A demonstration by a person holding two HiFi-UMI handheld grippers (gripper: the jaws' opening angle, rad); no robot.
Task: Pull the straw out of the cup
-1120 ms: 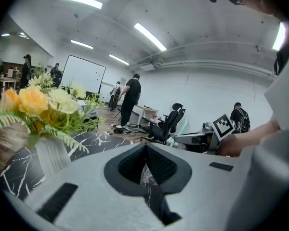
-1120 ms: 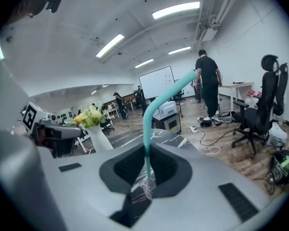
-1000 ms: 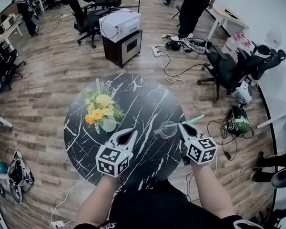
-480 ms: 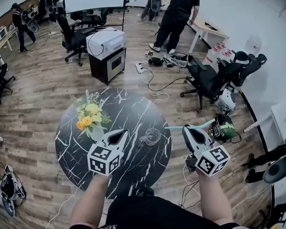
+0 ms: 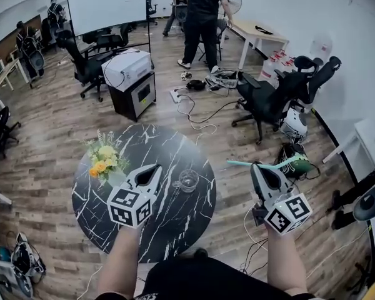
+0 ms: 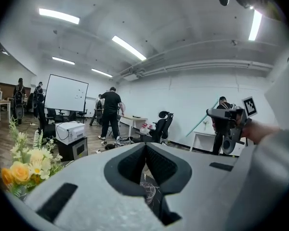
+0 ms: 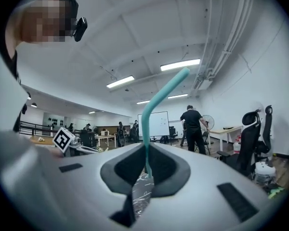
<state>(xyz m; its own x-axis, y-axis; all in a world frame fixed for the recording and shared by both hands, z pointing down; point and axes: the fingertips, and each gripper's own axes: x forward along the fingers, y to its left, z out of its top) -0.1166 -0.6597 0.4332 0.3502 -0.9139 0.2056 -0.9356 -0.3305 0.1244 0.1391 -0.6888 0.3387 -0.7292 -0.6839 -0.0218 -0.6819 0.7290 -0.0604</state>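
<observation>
In the head view a clear empty cup [image 5: 188, 180] stands near the middle of the round black marble table [image 5: 169, 224]. My right gripper [image 5: 257, 166] is out beyond the table's right edge, over the floor. Its jaws are closing, pinched on a bent teal straw [image 5: 242, 164] that lies crosswise in the air, clear of the cup. In the right gripper view the straw [image 7: 156, 100] rises from between the jaws of that gripper [image 7: 145, 170]. My left gripper [image 5: 155, 169] hovers over the table left of the cup, shut and holding nothing [image 6: 145, 165].
A vase of yellow flowers [image 5: 103, 158] stands at the table's left. Beyond the table are a printer on a black cabinet [image 5: 130, 80], office chairs [image 5: 269, 99], floor cables [image 5: 197, 114] and a standing person [image 5: 203, 17].
The straw has come out of the cup and gone right and up with my right gripper, past the table's edge. My left gripper has lifted a little.
</observation>
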